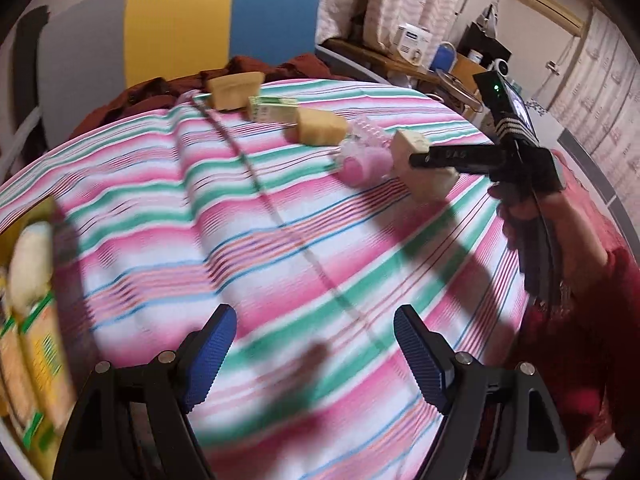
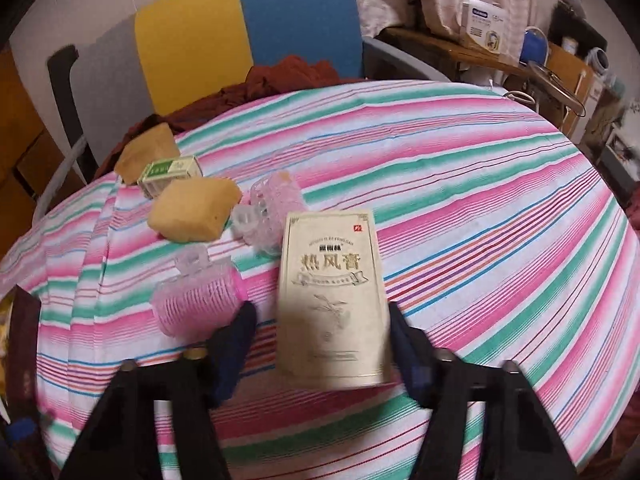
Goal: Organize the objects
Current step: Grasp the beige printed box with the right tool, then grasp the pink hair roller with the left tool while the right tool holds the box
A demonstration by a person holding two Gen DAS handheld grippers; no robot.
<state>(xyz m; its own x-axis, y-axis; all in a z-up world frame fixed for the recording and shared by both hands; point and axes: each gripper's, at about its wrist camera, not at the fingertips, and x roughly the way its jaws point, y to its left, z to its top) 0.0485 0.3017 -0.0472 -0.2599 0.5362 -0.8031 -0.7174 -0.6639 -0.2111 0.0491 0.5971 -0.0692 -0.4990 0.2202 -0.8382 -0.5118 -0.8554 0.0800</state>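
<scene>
- The right gripper [image 2: 320, 344] was spread wide around the cream box [image 2: 334, 300], one finger on each side, not yet pinching it. The box lay flat on the striped cloth [image 2: 480, 208] of the bench.
- The left gripper [image 1: 316, 356] was spread wide too, and it held nothing. It hung over bare cloth.
- The pink roller [image 2: 196, 300] sat just beside the right gripper's left finger. I think that finger could bump it and make it roll away.
- The box was wide and flat. If the gripper squeezed only its near end, it might tip or slip out.
- The clear roller [image 2: 276, 204] touched the far corner of the box, so a push could shove it.
- At the left edge of the left view was a yellow bin [image 1: 24, 216]. Inside were packets and something pale, too blurry to name.
</scene>
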